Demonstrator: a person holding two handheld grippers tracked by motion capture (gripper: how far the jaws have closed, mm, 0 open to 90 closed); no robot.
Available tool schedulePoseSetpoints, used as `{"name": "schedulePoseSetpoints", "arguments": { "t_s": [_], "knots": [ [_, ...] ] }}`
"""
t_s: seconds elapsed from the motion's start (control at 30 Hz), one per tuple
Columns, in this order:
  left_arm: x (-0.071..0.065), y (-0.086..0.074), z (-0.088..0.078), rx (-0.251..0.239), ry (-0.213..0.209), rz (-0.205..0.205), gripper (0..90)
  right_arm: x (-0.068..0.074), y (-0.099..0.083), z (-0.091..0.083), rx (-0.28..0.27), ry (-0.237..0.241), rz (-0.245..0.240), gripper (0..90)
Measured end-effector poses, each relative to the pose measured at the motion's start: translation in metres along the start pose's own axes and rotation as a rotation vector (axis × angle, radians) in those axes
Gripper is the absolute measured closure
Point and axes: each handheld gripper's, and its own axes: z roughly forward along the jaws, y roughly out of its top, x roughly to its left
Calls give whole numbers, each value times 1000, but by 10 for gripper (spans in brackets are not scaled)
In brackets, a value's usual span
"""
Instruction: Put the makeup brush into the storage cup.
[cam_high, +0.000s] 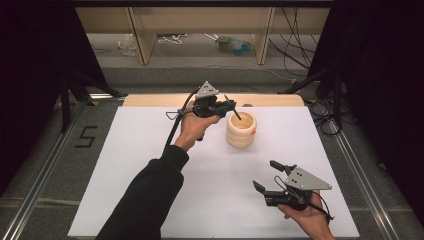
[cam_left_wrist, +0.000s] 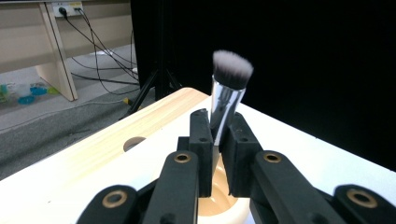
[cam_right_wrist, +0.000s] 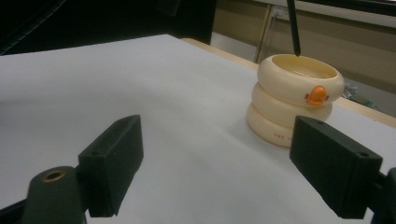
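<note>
cream holder with orange beak, silver brush, black tongs

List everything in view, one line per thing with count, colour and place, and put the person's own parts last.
Makeup brush: one, silver ferrule with grey-white bristles pointing up and a thin black handle, clamped in the left gripper, handle tip just above the holder's mouth.
Holder: one, cream stacked rings with a small orange knob, on the white table top right of centre.
Table top: one, white sheet over a pale wood board whose far edge has a hole.
Shelf unit: one, pale wood, on the floor beyond the table, with cables and small clutter under it.
Left gripper: one, black, beside the holder's rim, shut on the brush.
Right gripper: one, black, near the table's right front, jaws wide apart, nothing between them.
Hands: two; the left arm wears a black sleeve.
</note>
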Motion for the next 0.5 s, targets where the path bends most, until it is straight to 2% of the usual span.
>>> {"name": "schedulePoseSetpoints", "arguments": {
  "t_s": [0.27, 0.33, 0.37, 0.5],
  "knots": [
    [1, -2, 5, 10, 6, 0, 829, 0, 0, 0, 3, 2, -10, 188],
    [3, -3, 5, 13, 12, 6, 830, 0, 1, -2, 27, 5, -15, 188],
    [3, -3, 5, 14, 16, 4, 830, 0, 1, 0, 9, 5, -14, 188],
    [5, -3, 6, 10, 16, -1, 830, 0, 1, 1, 8, 10, -13, 189]
  ]
}}
